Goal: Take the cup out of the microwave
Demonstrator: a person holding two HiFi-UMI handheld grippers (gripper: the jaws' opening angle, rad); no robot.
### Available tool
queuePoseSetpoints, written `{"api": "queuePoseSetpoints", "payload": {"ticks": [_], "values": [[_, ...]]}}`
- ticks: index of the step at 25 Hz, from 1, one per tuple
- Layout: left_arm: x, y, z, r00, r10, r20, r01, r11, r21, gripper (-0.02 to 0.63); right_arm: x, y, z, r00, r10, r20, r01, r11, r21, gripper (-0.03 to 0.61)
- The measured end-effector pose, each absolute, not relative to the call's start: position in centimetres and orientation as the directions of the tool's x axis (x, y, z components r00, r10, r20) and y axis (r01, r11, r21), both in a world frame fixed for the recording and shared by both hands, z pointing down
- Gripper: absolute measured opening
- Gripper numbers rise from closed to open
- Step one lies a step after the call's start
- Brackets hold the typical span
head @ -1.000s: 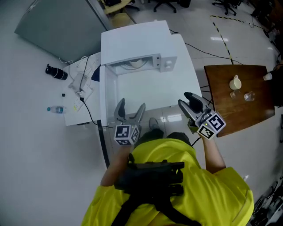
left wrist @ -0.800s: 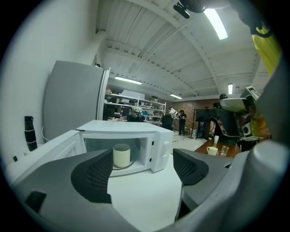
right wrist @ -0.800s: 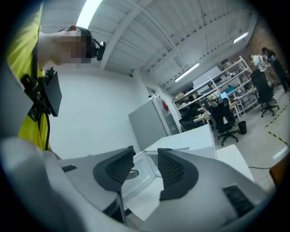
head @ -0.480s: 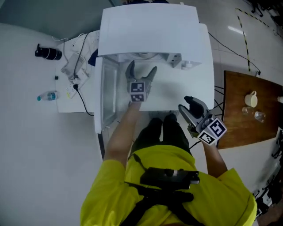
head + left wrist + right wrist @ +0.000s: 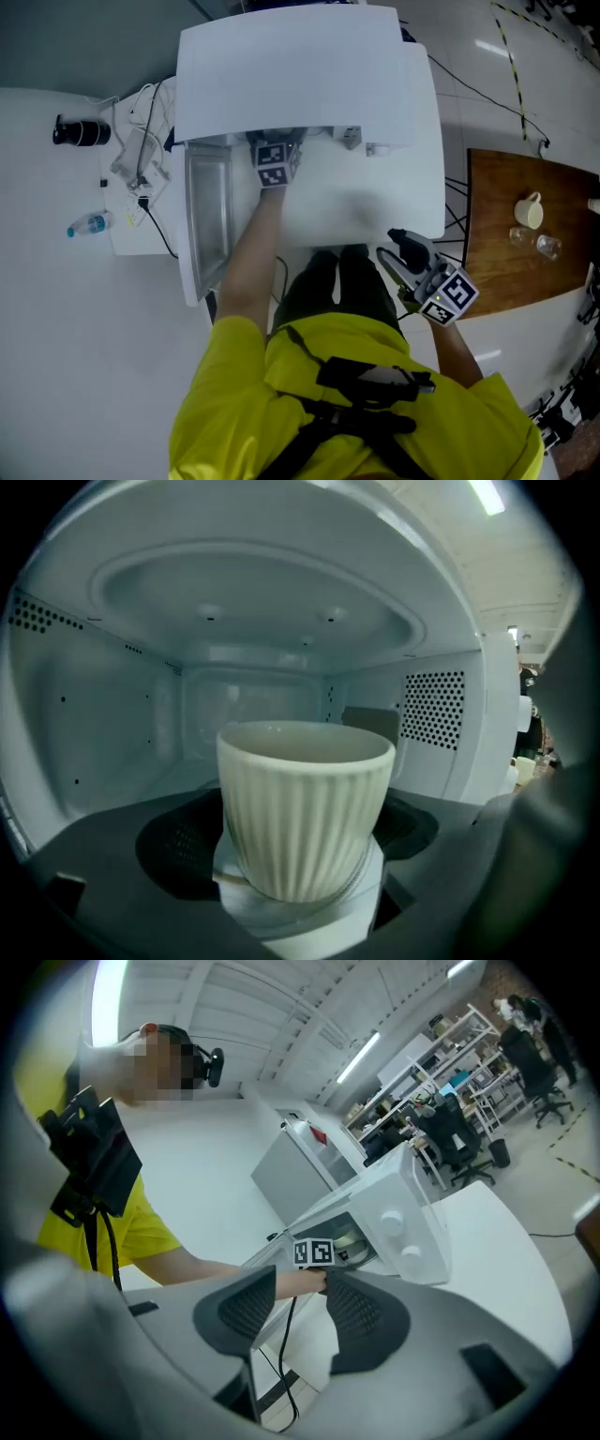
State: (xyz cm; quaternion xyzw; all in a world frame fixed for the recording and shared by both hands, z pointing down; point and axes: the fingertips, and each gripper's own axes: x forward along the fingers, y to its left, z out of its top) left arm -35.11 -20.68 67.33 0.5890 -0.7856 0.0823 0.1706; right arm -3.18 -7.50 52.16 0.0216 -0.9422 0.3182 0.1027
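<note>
Inside the microwave (image 5: 300, 75), upright cup (image 5: 305, 789) stands between jaws of left tool (image 5: 295, 850), just opened wide, clear of its sides. Right tool (image 5: 295, 1316), part-open, empty, hangs well back.

Floor (image 5: 56, 375): pale glossy tile, lamp glare, yellow-black tape line (image 5: 514, 52) top right. White table (image 5: 384, 202) centre; low white side table (image 5: 122, 246) to its left with loose cables (image 5: 141, 173), 1 black cylinder (image 5: 80, 131) and 1 water bottle (image 5: 89, 225). Brown wooden table (image 5: 497, 262) on the right, carrying 1 mug (image 5: 528, 210) and 2 glasses (image 5: 547, 246). White pitched ceiling, strip lights (image 5: 360, 1056). Plain white wall (image 5: 211, 1162), grey cabinet (image 5: 298, 1177) against it. Far end: shelving racks (image 5: 473, 1049), black office chairs (image 5: 450, 1143).
</note>
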Motion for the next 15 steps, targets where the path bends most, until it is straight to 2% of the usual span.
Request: {"api": "queuePoseSetpoints", "payload": {"ticks": [3, 5, 6, 7, 15], "values": [[-35.8, -21.2, 67.6, -0.293, -0.878, 0.378, -0.943, 0.331, 0.037, 0.497, -2.8, -8.5, 52.3, -0.977, -0.001, 0.211, -0.130, 0.790, -0.599, 0.178], [-36.2, -21.1, 67.6, -0.315, -0.869, 0.382, -0.936, 0.351, 0.026, 0.446, -2.9, -8.9, 52.3, -0.977, -0.018, 0.213, -0.145, 0.788, -0.598, 0.175], [-36.3, -21.1, 67.5, -0.319, -0.868, 0.382, -0.934, 0.356, 0.028, 0.446, -2.9, -9.1, 52.3, -0.977, -0.024, 0.212, -0.149, 0.788, -0.598, 0.136], [-36.3, -21.0, 67.5, -0.317, -0.869, 0.381, -0.935, 0.354, 0.031, 0.446, -3.0, -9.1, 52.2, -0.977, -0.027, 0.211, -0.151, 0.787, -0.598, 0.124], [-35.3, -18.8, 66.2, -0.281, -0.895, 0.347, -0.947, 0.317, 0.051, 0.445, -3.7, -8.7, 52.2, -0.978, -0.036, 0.208, -0.155, 0.790, -0.593, 0.124]]}}
